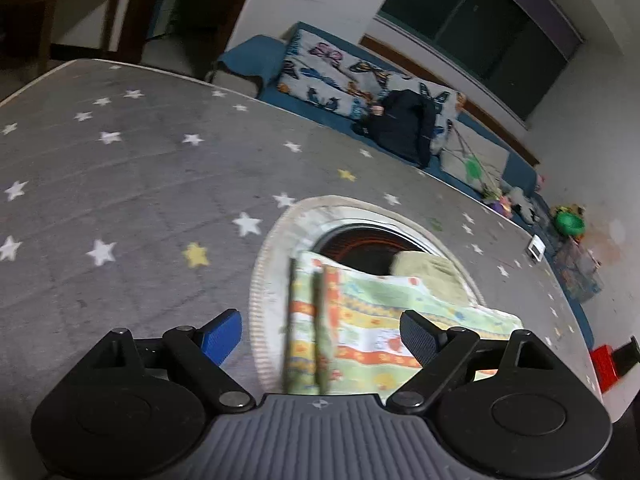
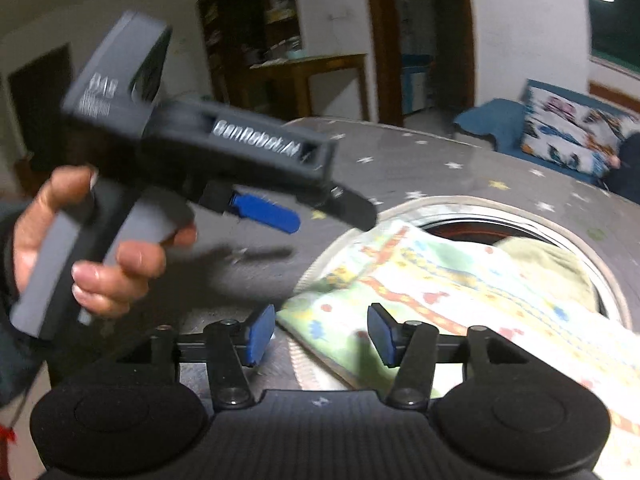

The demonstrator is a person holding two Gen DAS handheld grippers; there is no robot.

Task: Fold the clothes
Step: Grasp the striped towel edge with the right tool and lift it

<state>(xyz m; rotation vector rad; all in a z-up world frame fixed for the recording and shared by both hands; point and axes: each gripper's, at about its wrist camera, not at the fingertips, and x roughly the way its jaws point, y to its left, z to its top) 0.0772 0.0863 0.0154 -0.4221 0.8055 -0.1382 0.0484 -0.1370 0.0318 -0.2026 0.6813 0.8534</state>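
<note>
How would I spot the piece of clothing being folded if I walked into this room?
Find the big grey star-patterned cover. On it sits a round, pale-rimmed basket, and the patterned cloth drapes over its near edge. Unlike the plain olive-green cloth beside it, it has bright bands of orange, yellow and green print.

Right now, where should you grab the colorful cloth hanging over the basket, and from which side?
Grab the colorful cloth at its near corner, the part draped over the basket rim toward the right gripper. Come in low from that near side: the edge there lies loose and sits just ahead of the open jaws. The left gripper is open too. This is a judgement.
</note>
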